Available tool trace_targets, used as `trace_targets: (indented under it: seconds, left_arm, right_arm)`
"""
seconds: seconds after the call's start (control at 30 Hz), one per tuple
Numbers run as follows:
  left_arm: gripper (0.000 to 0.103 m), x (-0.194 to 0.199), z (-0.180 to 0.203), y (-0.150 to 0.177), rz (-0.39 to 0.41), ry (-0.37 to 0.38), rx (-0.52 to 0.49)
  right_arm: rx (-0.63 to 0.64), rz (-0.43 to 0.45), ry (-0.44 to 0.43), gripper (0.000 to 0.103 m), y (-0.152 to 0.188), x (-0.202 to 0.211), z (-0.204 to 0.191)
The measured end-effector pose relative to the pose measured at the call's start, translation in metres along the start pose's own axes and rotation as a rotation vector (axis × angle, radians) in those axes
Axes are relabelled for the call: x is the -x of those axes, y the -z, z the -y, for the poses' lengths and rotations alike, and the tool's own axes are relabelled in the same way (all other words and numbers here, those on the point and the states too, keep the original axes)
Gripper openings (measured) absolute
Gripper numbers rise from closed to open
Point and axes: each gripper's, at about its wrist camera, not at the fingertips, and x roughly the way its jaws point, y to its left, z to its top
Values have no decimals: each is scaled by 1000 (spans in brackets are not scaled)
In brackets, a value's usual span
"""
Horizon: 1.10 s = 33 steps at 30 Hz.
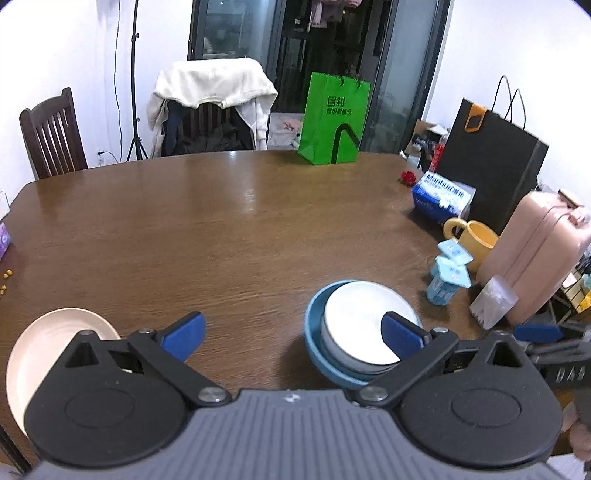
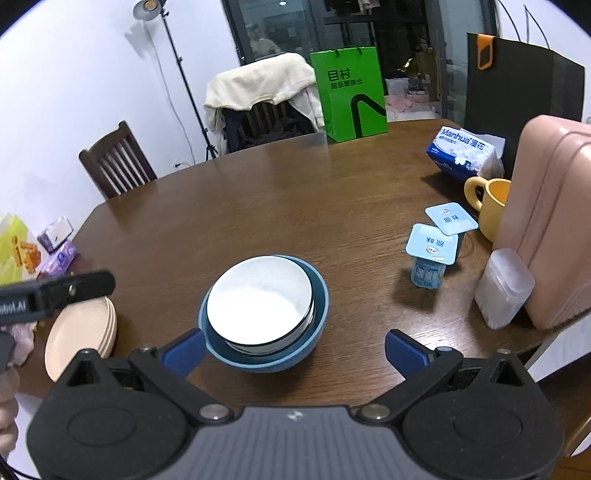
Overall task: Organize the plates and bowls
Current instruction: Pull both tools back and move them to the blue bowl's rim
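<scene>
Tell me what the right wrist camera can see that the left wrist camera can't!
Only the right wrist view shows the lamp on its stand and the yellow snack packet.

Only the left wrist view shows the small red flower-like thing and the yellow bits on the table.

Both show the white bowl nested in the blue bowl, the stacked beige plates, the yellow mug and the green paper bag.

Even indoor light; soft glare streaks on counter (image 1: 240,221). Lamp (image 2: 146,7) lit top left. Fisheye bends edges; corners vignetted; slightly soft.
</scene>
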Motion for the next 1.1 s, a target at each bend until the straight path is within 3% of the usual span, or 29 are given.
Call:
trace_targets:
  seconds: [0.5, 0.7, 0.87, 1.1]
  left_arm:
    - [103, -26, -72, 2, -126, 59, 45]
    - [103, -50, -65, 1, -184, 73, 38]
    - [103, -80, -53, -9, -251, 113, 106]
    - [103, -130, -24, -14, -317, 107, 140]
  right_arm:
    - [-127, -98, 96, 103, -11, -37, -18]
    - [-119, -147, 102, 103, -21, -54, -12]
    - [-94, -211, 72, 103, -33, -79, 2]
    - [-55, -325, 10, 103, -50, -127, 29]
